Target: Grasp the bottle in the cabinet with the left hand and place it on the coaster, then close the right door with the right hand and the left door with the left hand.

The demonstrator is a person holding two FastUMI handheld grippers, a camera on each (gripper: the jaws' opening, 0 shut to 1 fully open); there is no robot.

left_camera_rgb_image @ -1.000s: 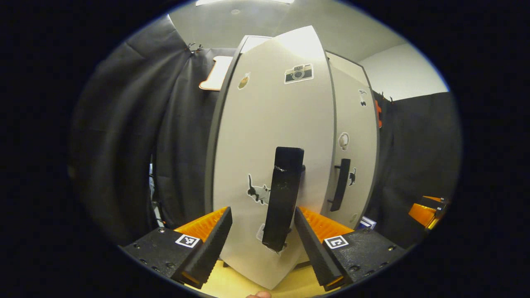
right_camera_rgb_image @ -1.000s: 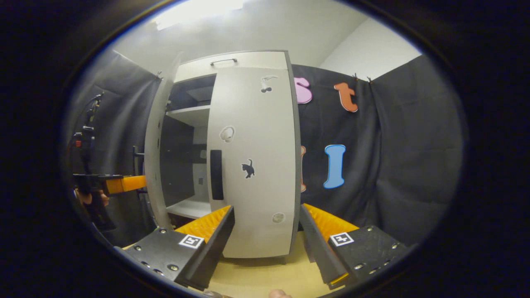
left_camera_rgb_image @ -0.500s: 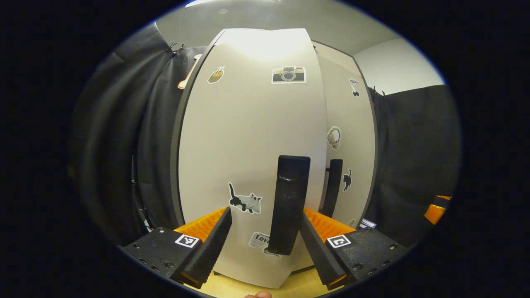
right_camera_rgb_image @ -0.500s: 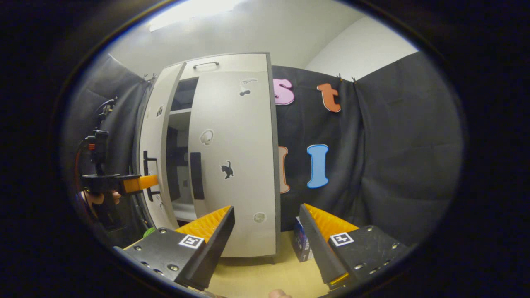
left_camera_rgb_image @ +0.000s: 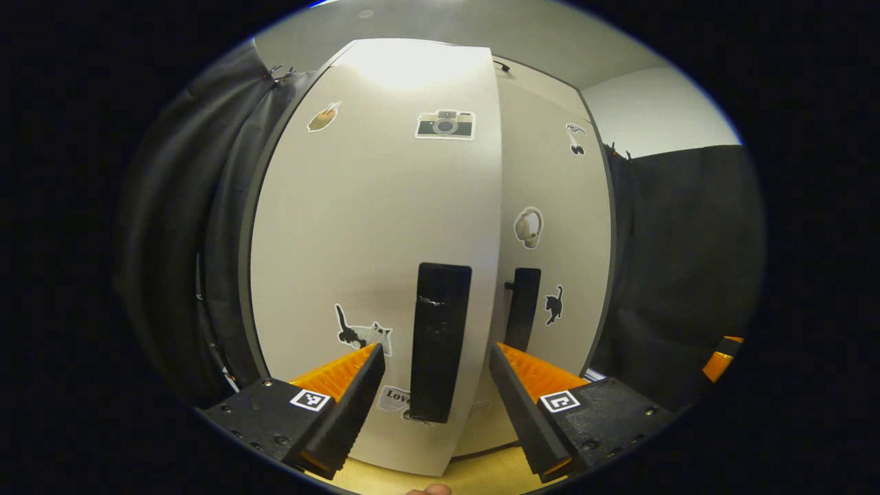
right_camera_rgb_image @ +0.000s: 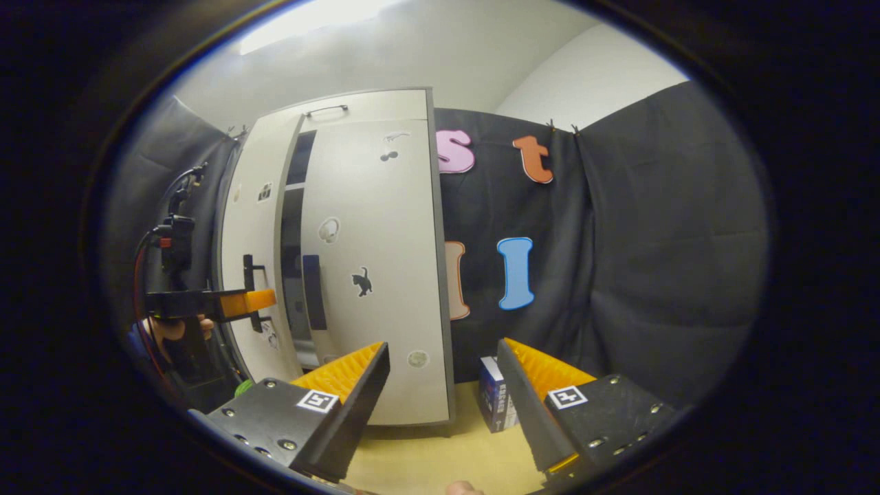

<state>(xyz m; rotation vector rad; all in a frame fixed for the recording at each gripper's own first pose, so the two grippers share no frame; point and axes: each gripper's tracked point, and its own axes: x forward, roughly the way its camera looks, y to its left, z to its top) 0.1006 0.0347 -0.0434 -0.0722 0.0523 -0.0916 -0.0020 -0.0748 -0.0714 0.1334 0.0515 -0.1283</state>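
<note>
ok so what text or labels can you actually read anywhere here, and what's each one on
"Love": partly hidden sticker low on the left door, behind its handle.
Square coded markers on the left gripper: patterns, not words.
Small blue box beside the cabinet: print too small to read.

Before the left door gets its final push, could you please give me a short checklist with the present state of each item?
1. Left gripper open around the left door's handle: ok.
2. Left door fully shut: not ok, a dark gap shows in the right gripper view.
3. Right door shut: ok.
4. Right gripper open and off the cabinet: ok.
5. Bottle on the coaster: cannot tell.
</note>
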